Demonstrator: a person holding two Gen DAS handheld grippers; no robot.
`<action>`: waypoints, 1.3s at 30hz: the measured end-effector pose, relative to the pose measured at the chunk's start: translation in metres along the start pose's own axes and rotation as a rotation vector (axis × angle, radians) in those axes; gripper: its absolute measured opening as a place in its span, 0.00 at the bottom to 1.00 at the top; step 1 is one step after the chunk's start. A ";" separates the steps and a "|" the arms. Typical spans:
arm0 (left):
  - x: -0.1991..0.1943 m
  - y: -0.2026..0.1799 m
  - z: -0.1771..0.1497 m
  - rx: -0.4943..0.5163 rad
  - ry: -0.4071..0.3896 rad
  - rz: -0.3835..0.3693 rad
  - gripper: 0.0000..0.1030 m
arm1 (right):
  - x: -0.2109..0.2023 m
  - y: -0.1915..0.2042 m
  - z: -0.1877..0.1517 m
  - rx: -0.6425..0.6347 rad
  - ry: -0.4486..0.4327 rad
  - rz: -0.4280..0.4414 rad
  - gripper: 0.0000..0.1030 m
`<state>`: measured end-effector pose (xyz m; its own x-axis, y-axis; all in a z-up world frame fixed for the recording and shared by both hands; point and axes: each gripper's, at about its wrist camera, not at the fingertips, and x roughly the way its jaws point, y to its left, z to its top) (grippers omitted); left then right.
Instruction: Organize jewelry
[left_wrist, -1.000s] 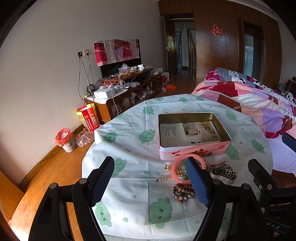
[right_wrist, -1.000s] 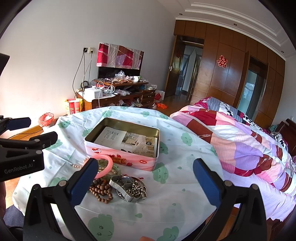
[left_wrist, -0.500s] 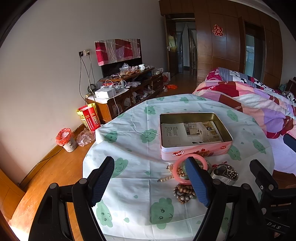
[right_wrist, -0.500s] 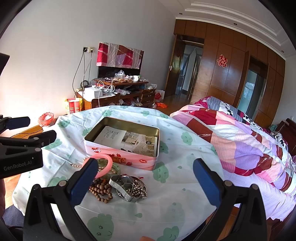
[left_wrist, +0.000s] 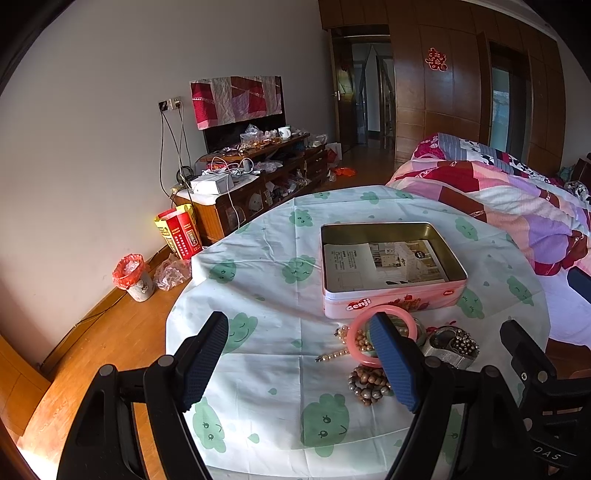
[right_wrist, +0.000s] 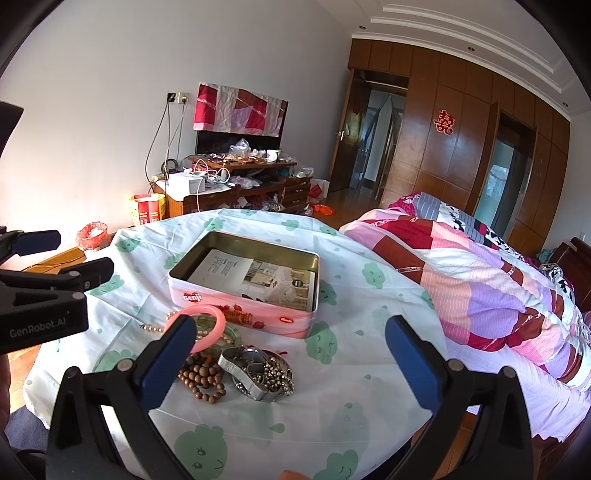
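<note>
Lying on the round tabletop (left_wrist: 266, 302) under a cloth printed with green faces, the pink tin (left_wrist: 391, 266) sits open, its long axis running left to right across the left wrist view and slanting away to the right in the right wrist view. A printed leaflet (left_wrist: 380, 264) lies flat on its floor. Just in front of the tin's near wall the jewelry is heaped: a pink bangle (right_wrist: 212, 325) tilted up on the pile, a pearl strand (left_wrist: 332, 355) trailing out to the left, a wooden bead bracelet (right_wrist: 205, 380) nearest the cameras, and a silver cuff with a cluster of metal beads (right_wrist: 258, 371) to the right.

Both tongs hover above the near edge, empty. The left tongs (left_wrist: 299, 363) stand wide apart; one blue pad covers the middle of the bangle in that view, and the other pieces under it are hard to separate. The right tongs (right_wrist: 290, 363) are likewise spread, with the left pad hiding the bangle's near arc and part of the bracelet. A green piece beneath the bangle is too covered to identify. The patchwork quilt on the bed (right_wrist: 480, 280) fills the right side.
</note>
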<state>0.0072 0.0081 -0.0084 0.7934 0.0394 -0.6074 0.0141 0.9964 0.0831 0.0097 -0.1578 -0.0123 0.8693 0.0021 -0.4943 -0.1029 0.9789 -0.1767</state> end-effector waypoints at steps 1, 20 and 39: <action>0.000 0.000 0.000 0.001 0.000 0.001 0.77 | 0.000 0.000 0.000 0.000 0.000 0.000 1.00; 0.022 -0.002 -0.008 0.002 0.058 0.012 0.77 | 0.011 0.002 -0.012 -0.003 0.026 0.009 1.00; 0.095 -0.013 -0.031 0.022 0.181 -0.039 0.76 | 0.064 -0.016 -0.042 0.006 0.146 -0.012 1.00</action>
<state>0.0634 0.0010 -0.0913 0.6693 0.0153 -0.7428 0.0576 0.9957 0.0724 0.0470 -0.1819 -0.0772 0.7907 -0.0390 -0.6109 -0.0899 0.9797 -0.1789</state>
